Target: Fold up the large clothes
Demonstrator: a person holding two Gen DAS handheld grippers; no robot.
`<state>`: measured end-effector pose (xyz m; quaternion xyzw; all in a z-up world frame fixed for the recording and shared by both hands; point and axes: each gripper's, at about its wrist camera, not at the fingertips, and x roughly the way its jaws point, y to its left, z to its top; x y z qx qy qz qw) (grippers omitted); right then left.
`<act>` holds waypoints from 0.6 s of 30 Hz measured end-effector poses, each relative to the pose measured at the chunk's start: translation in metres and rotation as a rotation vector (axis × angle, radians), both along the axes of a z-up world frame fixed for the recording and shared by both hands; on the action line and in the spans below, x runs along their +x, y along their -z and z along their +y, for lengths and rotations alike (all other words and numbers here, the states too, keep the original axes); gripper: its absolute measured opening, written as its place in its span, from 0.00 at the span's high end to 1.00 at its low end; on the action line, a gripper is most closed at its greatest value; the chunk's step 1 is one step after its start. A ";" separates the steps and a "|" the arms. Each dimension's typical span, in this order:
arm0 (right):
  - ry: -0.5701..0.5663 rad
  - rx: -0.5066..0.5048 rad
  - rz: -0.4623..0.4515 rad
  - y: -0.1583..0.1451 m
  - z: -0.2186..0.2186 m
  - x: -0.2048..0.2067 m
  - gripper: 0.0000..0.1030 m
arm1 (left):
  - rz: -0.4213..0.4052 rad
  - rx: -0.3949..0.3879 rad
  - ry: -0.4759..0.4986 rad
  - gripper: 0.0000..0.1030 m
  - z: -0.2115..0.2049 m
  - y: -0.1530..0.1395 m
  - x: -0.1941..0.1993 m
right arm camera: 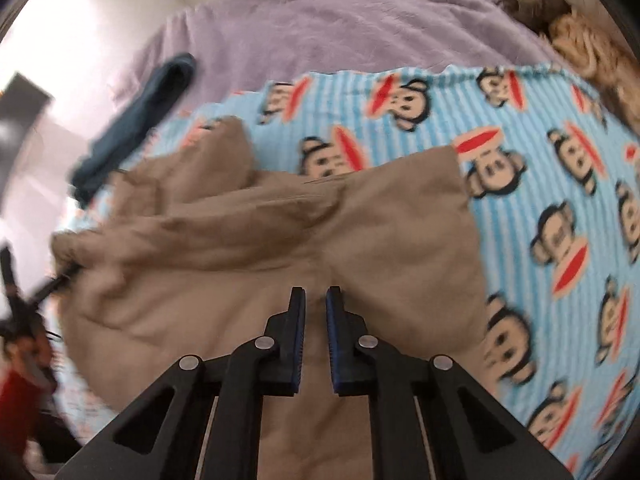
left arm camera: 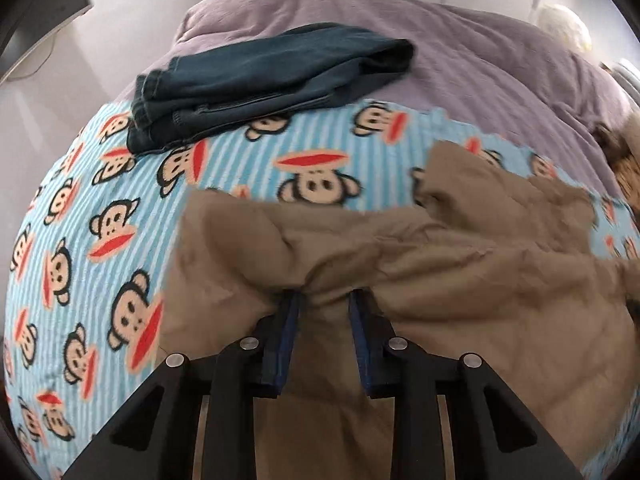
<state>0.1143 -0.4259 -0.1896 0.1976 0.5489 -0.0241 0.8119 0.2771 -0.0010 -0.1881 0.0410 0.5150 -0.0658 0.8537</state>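
Left gripper [left arm camera: 325, 298] pinching a bunched fold of tan trousers [left arm camera: 460, 272] between narrowed fingers. Right gripper [right arm camera: 316, 294] nearly closed over the same cloth (grip unclear). Trousers crumpled lower centre on monkey-print blanket [left arm camera: 100, 208]; folded jeans [left arm camera: 256, 80] upper left.

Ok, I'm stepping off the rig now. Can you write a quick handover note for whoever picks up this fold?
Left gripper: fingers sunk into a bunched ridge of the tan garment, cloth pinched between them.
Right gripper: jaws nearly shut over the same garment; whether cloth is caught there is unclear.
Things: the tan garment lies crumpled and spread on the monkey-print blanket, not yet folded. Folded dark jeans sit at the blanket's far edge, partly on the purple cover.
Done: the jeans look finished.
Left: flatten the tan garment, fold it, probably set it by the jeans.
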 end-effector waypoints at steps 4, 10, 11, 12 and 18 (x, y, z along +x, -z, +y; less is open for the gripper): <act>0.090 -0.018 0.004 0.027 -0.023 0.020 0.95 | -0.013 0.012 -0.005 0.71 -0.007 0.018 0.014; 0.155 0.008 0.039 0.065 -0.036 0.039 0.97 | -0.029 0.006 0.023 0.71 -0.011 0.036 0.019; 0.155 0.011 0.038 0.067 -0.037 0.039 0.97 | -0.031 -0.001 0.023 0.71 -0.010 0.037 0.019; 0.154 0.014 0.036 0.069 -0.037 0.040 0.97 | -0.032 -0.006 0.024 0.71 -0.010 0.039 0.019; 0.160 0.023 0.033 0.074 -0.040 0.042 0.97 | -0.034 0.018 0.025 0.71 -0.014 0.035 0.020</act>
